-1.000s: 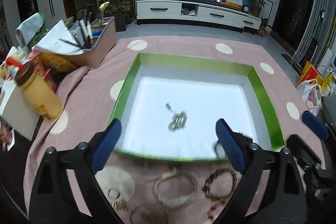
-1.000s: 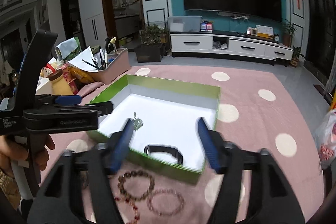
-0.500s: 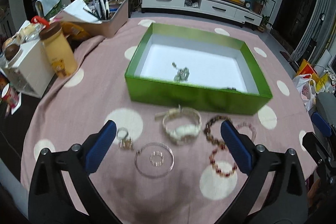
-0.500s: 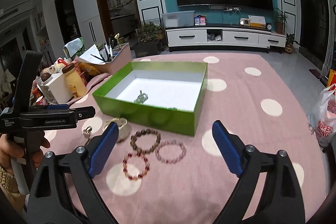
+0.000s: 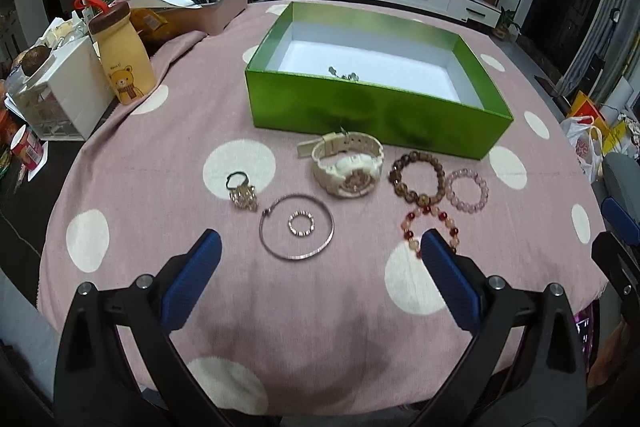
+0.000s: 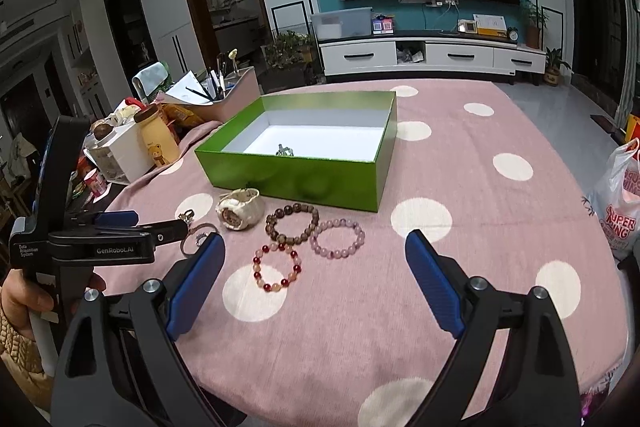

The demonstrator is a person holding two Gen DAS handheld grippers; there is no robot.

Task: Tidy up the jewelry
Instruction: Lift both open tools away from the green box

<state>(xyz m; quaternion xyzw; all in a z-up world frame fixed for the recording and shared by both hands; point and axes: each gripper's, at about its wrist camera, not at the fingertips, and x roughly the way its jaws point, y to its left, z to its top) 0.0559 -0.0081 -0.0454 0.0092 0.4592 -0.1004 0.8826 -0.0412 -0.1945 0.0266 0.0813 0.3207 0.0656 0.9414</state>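
both grippers hang over a pink polka-dot tablecloth [image 5: 168,131] with their blue pads spread wide and nothing between them. just ahead of the left gripper [image 5: 318,249] lies a thin bangle [image 5: 297,231] ringing a small beaded ring [image 5: 301,223], with a charm ring [image 5: 241,191] off toward its left pad. farther ahead sits a cream watch [image 5: 346,169], and beyond it the green box [image 5: 372,109], a small silvery piece [image 5: 343,74] on its white floor. ahead of the right gripper [image 6: 314,255], toward its left pad, lie a red beaded bracelet [image 6: 277,267], a pale purple bracelet [image 6: 338,238] and a brown bead bracelet [image 6: 292,223], all short of the box.
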